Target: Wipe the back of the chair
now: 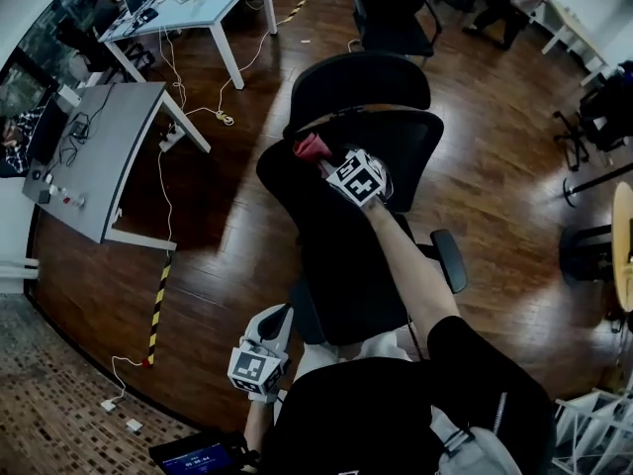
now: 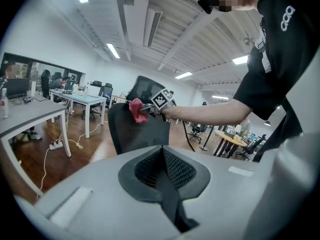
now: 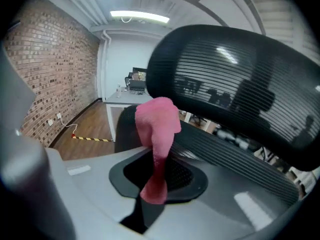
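Observation:
A black mesh office chair stands in front of me, its back (image 1: 341,255) facing me and its headrest (image 1: 361,82) beyond. My right gripper (image 1: 321,156) is shut on a pink cloth (image 1: 310,147) pressed near the top left of the chair back. In the right gripper view the cloth (image 3: 157,129) hangs from the shut jaws (image 3: 159,169), under the headrest (image 3: 235,89). My left gripper (image 1: 281,315) hangs low beside my body, shut and holding nothing (image 2: 162,154). The left gripper view also shows the chair back (image 2: 142,134) and cloth (image 2: 136,110).
Grey desks (image 1: 109,156) stand to the left, with cables (image 1: 168,176) and yellow-black tape (image 1: 156,305) on the wood floor. Another chair (image 1: 396,13) is beyond. An armrest (image 1: 450,260) juts right. A round table edge (image 1: 623,245) is at far right.

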Available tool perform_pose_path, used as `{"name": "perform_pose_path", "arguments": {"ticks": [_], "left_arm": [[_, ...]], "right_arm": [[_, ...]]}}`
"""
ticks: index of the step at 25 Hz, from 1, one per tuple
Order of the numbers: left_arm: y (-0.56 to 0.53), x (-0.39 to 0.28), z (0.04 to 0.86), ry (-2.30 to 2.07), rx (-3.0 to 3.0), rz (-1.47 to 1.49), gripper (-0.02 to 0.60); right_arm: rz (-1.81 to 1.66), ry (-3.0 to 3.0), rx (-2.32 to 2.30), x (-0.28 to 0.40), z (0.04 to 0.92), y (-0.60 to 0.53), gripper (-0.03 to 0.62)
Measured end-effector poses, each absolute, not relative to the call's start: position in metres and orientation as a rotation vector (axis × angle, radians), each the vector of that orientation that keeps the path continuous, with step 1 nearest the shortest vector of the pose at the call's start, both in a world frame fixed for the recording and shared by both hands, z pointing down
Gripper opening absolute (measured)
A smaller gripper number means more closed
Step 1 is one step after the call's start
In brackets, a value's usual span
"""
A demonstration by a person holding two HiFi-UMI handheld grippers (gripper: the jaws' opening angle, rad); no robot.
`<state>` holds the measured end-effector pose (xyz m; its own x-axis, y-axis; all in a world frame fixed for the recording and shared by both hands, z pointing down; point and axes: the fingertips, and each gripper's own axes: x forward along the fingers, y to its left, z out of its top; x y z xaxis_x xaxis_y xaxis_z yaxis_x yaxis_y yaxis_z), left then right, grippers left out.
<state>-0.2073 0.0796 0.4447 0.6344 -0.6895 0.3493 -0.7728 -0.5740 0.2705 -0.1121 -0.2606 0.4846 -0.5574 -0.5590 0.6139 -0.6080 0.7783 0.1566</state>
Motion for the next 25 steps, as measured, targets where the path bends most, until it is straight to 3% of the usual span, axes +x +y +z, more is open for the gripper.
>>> {"name": "perform_pose_path", "arguments": {"ticks": [9, 17, 20, 25], "left_arm": [[0.051, -0.102, 0.415, -1.052, 2.542, 0.306, -0.008], [0.053, -0.059, 0.415, -1.002, 2.561, 0.333, -0.008], [0.057, -0.056, 0.415, -0.993, 2.564, 0.335, -0.008], [0.063, -0.062, 0.417, -1.0, 2.56, 0.329, -0.008]], "right_arm": [[0.228, -2.199, 1.212, 0.099, 0.477, -0.308, 0.051], [0.377, -2.004, 1.563, 0.255, 0.478, -0.312, 0.051], [0.407, -1.965, 1.583, 0.271, 0.487, -0.302, 0.051], [0.344, -2.019, 1.434, 0.218, 0.504, -0.296, 0.051]]}}
